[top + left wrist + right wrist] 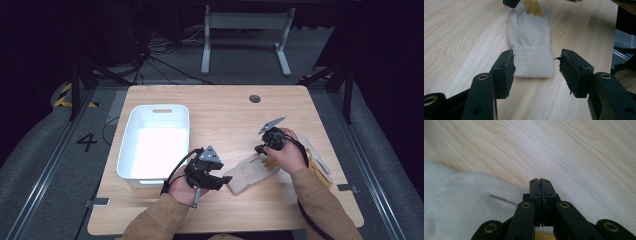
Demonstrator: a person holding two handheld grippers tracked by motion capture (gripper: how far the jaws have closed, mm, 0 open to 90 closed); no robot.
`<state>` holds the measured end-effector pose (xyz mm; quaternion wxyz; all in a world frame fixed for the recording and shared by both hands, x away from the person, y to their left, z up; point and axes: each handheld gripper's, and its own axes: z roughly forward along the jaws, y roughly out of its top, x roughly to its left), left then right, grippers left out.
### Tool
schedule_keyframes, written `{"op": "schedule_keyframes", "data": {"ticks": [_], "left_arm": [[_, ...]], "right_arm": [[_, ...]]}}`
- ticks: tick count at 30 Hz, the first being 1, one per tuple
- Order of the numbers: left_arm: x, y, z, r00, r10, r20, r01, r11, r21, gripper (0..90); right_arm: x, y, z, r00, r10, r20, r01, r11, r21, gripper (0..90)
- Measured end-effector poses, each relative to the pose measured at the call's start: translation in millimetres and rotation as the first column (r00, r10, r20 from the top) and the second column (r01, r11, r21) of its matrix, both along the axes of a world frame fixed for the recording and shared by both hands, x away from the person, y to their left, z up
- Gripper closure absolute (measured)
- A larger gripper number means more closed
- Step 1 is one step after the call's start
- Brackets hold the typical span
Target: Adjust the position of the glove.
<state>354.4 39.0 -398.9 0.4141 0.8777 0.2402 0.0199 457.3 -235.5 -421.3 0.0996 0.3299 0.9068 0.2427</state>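
Note:
A cream knitted glove (246,172) with yellow patches lies flat on the wooden table, its ribbed cuff (534,63) turned toward my left gripper. That left gripper (218,177) sits low over the table just short of the cuff. Its jaws (536,56) are open and the cuff lies a little beyond the tips, untouched. My right gripper (260,148) is at the glove's finger end, pointing down at it. In the right gripper view the right gripper (540,181) has its jaws pressed together with nothing between them, hovering over the glove's cream edge (461,202).
An empty white plastic bin (131,131) stands on the left of the table (225,107), close to my left hand. More cream and yellow glove fabric (318,162) lies to the right of my right hand. A dark round hole (255,98) marks the far edge.

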Motion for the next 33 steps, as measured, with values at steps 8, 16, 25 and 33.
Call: {"op": "schedule_keyframes", "data": {"ticks": [8,16,25,33], "left_arm": [[0.1,-0.5,-0.7,1.0000,0.000,-0.003,0.000,1.0000,-0.001,45.4],[1.1,-0.6,-0.6,1.0000,0.000,-0.007,0.000,1.0000,-0.002,45.2],[1.5,-2.3,-1.1,0.9999,-0.006,-0.016,0.006,1.0000,0.003,45.0],[2.6,-3.5,0.0,0.9999,-0.010,-0.012,0.010,0.9999,0.001,44.9]], "right_arm": [[6.5,-10.3,-7.9,0.9988,-0.049,-0.010,0.049,0.999,-0.019,89.8],[2.4,-15.7,-12.9,0.9978,-0.056,-0.035,0.055,0.998,-0.040,89.8],[-15.2,-15.8,-10.9,0.9982,-0.048,-0.036,0.046,0.997,-0.064,89.7],[-29.4,-20.9,-11.2,0.9978,-0.050,-0.042,0.048,0.997,-0.061,89.8]]}}
